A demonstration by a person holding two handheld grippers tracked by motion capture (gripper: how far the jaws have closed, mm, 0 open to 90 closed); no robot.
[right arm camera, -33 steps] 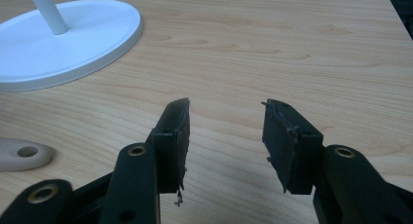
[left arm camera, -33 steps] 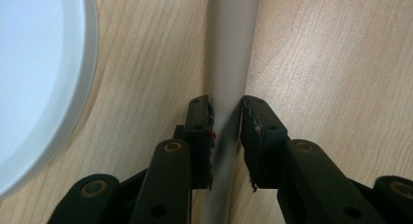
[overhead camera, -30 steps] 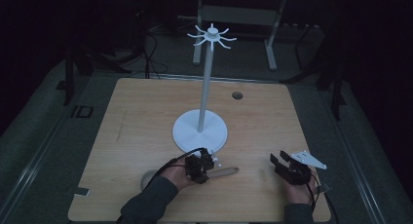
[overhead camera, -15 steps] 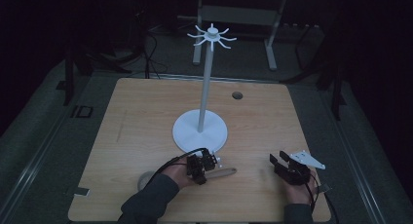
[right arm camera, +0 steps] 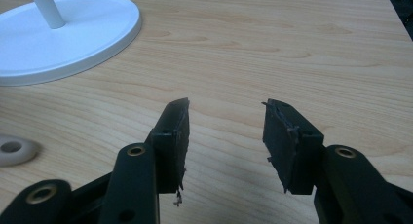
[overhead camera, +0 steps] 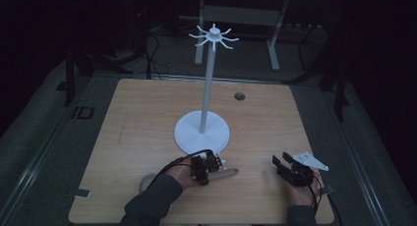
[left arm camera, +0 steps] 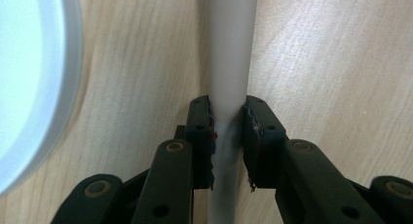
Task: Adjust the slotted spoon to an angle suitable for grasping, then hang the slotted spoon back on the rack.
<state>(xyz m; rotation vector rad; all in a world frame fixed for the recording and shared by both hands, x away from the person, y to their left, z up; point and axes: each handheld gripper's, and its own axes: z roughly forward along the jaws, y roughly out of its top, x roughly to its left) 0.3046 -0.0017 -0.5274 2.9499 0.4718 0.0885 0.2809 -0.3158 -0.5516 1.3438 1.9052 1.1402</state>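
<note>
Ok, high view: wooden table (overhead camera: 147, 118), white stand (overhead camera: 202, 132) mid-table w/ round base, tall pole, ring of hooks up top. Small round hole (overhead camera: 239, 96) in the tabletop beyond the base, to the right.

My left gripper (overhead camera: 205, 168) sits at the near edge, just in front of the stand's base, hand (overhead camera: 179, 173) behind it. It's got a beige-grey rod (overhead camera: 225, 172) lying flat on the wood, far end sticking out to the right of the gripper. From the left gripper view: both black jaws pressed against the rod (left arm camera: 229, 78) on either side, no gap, clamped tight. Rod runs straight away from the camera along the table. Stand's base edge (left arm camera: 34, 83) curves in at that view's left, near the rod but apart from it.

Right gripper (overhead camera: 284, 164) near the table's right front corner, well apart from the left one. Right gripper view (right arm camera: 225, 119): jaws spread wide, nothing between them, just bare wood below. Can't tell if the tips touch the table. Stand base (right arm camera: 68, 34) upper left there, & a small beige piece w/ a hole (right arm camera: 14, 150) at far left.
</note>
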